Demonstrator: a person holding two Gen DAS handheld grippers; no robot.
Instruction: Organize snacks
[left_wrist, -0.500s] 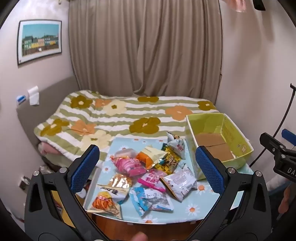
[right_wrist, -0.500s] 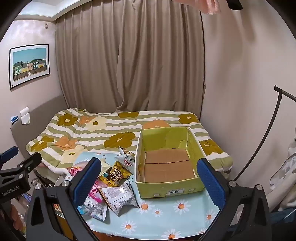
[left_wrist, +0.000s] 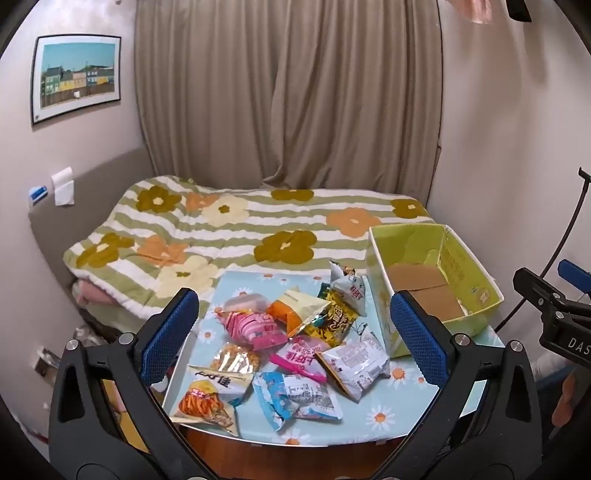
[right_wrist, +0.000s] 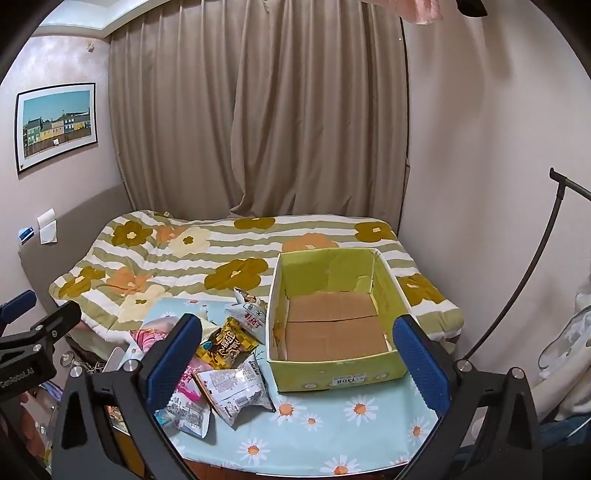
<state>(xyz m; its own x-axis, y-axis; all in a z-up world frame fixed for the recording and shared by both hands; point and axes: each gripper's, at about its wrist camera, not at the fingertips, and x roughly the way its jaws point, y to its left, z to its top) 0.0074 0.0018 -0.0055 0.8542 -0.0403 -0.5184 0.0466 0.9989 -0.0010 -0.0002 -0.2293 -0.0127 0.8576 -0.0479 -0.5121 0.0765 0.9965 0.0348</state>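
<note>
My left claw (left_wrist: 293, 338) gapes over the heap of crinkly foil snack packets (left_wrist: 291, 347) on the daisy-print counter (right_wrist: 332, 417). Only my right claw (right_wrist: 297, 352), equally wide and empty, shows the yellow-green cardboard box (right_wrist: 334, 376) whole, at the packets' three o'clock.

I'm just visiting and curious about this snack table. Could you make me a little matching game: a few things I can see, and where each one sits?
Things:
1. green box
2. orange noodle-stick packet
3. pink packet
4. framed picture

Places:
A. on the wall, left of the curtain
B. near left edge of the pile
C. right of the pile, nothing inside
D. middle of the pile

Pairs: 1-C, 2-B, 3-D, 4-A
</note>
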